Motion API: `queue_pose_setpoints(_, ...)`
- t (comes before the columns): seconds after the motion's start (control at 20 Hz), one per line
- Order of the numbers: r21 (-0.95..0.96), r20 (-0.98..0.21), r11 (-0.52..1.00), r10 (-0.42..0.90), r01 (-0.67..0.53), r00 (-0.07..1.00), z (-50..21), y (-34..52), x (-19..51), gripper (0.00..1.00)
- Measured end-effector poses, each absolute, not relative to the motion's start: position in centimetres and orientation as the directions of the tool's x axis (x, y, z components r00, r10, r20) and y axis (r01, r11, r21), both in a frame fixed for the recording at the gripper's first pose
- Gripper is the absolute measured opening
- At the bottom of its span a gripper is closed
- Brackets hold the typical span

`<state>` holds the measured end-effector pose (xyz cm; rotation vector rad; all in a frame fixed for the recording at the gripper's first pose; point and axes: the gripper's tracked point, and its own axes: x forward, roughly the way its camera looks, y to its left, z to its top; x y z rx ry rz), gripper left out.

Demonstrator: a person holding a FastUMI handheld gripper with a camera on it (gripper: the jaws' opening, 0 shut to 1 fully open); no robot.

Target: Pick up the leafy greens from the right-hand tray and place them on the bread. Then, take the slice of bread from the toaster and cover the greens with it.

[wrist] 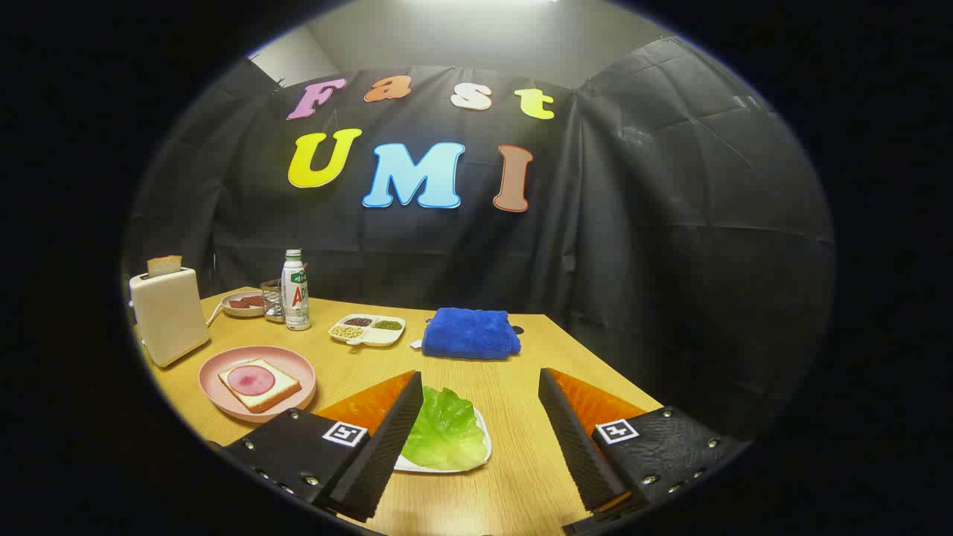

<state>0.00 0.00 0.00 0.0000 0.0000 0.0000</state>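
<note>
Your tongs are spread wide with nothing between the fingers but bare wooden table. Going by size, the table carries everything here and runs out ahead of the tongs to the black cloth wall. Beyond the fingers, nearly straight ahead, a folded blue towel lies flat near the table's far edge. Far off to the left of the tongs stands the cream toaster, upright, with the slice of bread in the toaster poking out of its top slot. Closer in on that same side, just beyond your left finger, sits a pink plate holding the bread, which has a round pink slice of something on top. The leafy greens lie on a white tray just ahead of the tongs, tucked against the inner side of your left finger, which covers the tray's left part, so you cannot tell how far the leaf reaches behind it. Past the plate, a divided white dish holds three small heaps of beans or grains, too small to name. Left of that stands a white bottle, upright, with a small wire-framed object touching or just beside it, hard to make out, and a small pink dish with something dark in it.
</note>
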Motion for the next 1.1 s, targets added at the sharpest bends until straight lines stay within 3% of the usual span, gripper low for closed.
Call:
queue_pose_setpoints(0.4, 0.030, 0.081, 1.000, -0.006, 0.003, 0.997, 4.1, -0.4, -1.1, 0.96)
queue_pose_setpoints(0.6, 0.023, 0.062, 1.000, 0.007, -0.009, 0.998, 3.6, -0.2, -1.0, 0.96)
queue_pose_setpoints(1.1, -0.092, -0.174, 0.993, 0.063, -0.080, 0.983, -3.1, 1.3, 1.3, 0.96)
